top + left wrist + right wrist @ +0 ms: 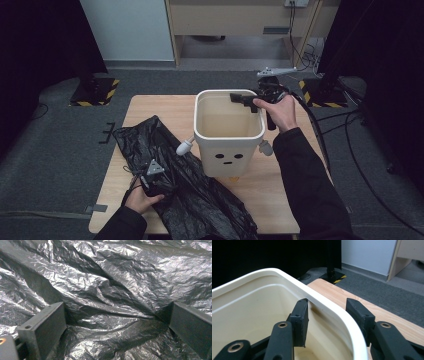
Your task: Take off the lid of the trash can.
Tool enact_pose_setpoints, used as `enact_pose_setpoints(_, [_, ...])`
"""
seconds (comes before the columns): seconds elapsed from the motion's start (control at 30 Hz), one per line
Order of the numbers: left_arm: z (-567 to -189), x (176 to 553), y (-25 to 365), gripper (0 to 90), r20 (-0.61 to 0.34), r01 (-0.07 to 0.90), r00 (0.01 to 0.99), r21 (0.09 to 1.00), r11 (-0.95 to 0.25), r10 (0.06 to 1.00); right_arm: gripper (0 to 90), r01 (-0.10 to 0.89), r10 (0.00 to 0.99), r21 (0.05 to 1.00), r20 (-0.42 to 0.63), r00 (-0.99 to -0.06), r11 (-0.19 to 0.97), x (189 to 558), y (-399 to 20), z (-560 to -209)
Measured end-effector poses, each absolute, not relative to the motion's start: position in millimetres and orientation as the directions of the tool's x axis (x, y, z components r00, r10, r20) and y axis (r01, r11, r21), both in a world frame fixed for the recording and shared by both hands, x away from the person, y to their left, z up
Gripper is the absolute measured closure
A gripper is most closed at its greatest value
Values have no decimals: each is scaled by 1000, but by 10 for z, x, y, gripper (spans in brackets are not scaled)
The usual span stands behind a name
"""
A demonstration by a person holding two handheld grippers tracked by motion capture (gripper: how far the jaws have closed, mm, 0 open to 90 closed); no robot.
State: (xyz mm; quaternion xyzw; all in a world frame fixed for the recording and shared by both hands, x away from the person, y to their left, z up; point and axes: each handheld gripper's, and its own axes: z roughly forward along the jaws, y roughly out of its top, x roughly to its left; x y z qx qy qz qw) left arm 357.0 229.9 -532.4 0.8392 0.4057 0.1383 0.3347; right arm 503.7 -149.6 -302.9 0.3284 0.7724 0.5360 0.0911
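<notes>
A cream plastic bin (pixel 229 150) with a drawn face and small side arms stands upright on the wooden table (pixel 150 107). My right gripper (pixel 245 101) reaches over its back right corner. In the right gripper view the jaws (pixel 327 303) straddle the bin's rim (pixel 287 275), one inside the bin and one outside. A sliver of table shows between the rim and the outer jaw. A crumpled black plastic bag (pixel 190 195) lies flat to the bin's left and front. My left gripper (pixel 156 187) rests on it, its jaws (pixel 115 315) spread wide over the wrinkled bag (pixel 112 290) and gripping nothing.
The bin looks empty inside. Bare wood lies behind the bag at the table's far left corner. Beyond the table are grey carpet, two stands with yellow-black striped bases (pixel 95 92), a wooden desk (pixel 240 20) and cables (pixel 350 150) trailing to the right.
</notes>
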Motion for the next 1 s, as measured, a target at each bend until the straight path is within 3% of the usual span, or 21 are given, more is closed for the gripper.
enact_pose_setpoints(0.3, [-5325,3571,2298,3,-39,588,633,674,-448,773,552,456,593,869,266,-760,194,5054,-1522,-2994])
enact_pose_setpoints(0.5, [-5324,3572,2299,3,-36,587,636,672,-452,771,574,437,581,896,313,-751,82,5027,-1603,-2867])
enact_pose_setpoints(0.8, [-5325,3571,2298,3,-34,585,636,673,-453,771,571,351,608,936,281,-743,-4,4898,-1786,-2633])
enact_pose_setpoints(1.0, [-5325,3572,2298,3,-37,587,635,673,-450,772,570,249,693,965,236,-681,-83,4719,-2152,-2538])
